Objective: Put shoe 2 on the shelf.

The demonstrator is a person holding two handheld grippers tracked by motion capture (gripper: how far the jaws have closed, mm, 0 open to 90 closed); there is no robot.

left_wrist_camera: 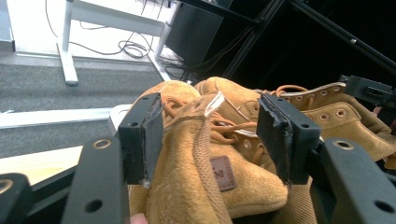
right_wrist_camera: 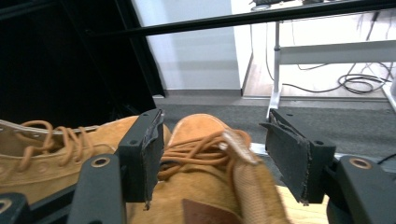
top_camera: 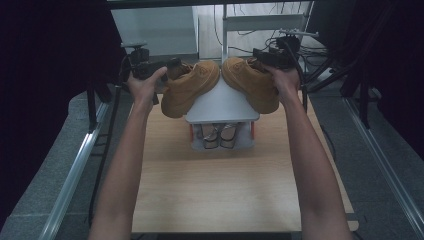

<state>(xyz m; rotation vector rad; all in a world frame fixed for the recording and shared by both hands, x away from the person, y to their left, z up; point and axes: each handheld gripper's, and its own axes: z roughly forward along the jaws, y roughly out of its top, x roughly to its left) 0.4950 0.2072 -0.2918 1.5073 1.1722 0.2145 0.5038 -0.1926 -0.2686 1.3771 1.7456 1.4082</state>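
Note:
Two tan lace-up boots stand toe to toe on top of a small grey rack (top_camera: 222, 111). My left gripper (top_camera: 171, 66) is at the heel of the left boot (top_camera: 189, 86), and my right gripper (top_camera: 261, 56) is at the heel of the right boot (top_camera: 252, 84). In the left gripper view my left gripper (left_wrist_camera: 210, 123) is open with the left boot's (left_wrist_camera: 187, 186) heel collar between its jaws; the right pad stands apart from it. In the right gripper view my right gripper (right_wrist_camera: 215, 137) is open around the right boot's (right_wrist_camera: 205, 191) heel tab, and the left boot (right_wrist_camera: 46, 149) lies beyond.
The rack stands at the far middle of a wooden table (top_camera: 225, 190). A pair of strappy sandals (top_camera: 220, 136) sits on its lower shelf. Black frame bars and dark curtains flank the table. Beyond it are a white desk leg (top_camera: 225, 30) and loose cables (top_camera: 260, 42).

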